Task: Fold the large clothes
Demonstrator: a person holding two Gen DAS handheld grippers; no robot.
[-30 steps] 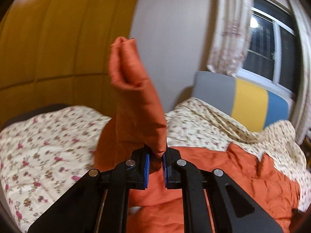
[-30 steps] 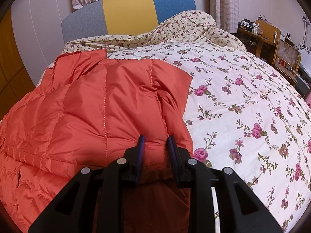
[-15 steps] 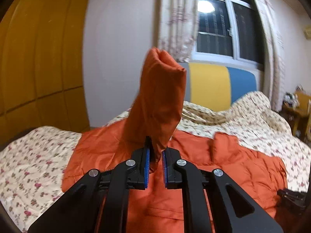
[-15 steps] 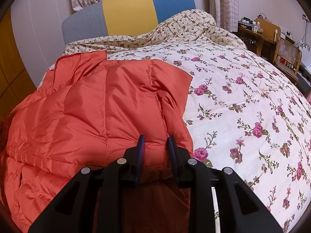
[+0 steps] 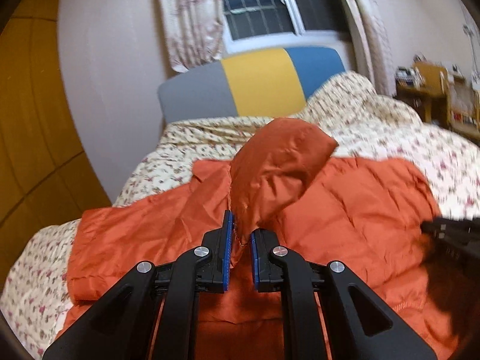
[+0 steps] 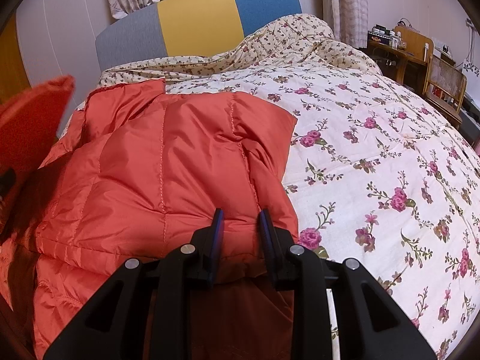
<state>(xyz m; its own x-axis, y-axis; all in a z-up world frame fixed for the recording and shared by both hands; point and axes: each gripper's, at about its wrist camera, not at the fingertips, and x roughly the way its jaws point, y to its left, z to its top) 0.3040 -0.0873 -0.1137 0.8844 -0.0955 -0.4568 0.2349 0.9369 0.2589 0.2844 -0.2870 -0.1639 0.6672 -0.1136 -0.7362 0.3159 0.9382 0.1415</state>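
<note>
As left gripper, clamped on orange quilted puffer jacket sleeve, swings inward, right gripper pins folded hem; sleeve fold nearly laid.

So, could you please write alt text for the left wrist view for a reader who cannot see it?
The left gripper is shut on a raised sleeve of a quilted orange puffer jacket spread on a bed with a floral quilt. Behind stand a grey, yellow and blue headboard, curtains and a dark window.
</note>
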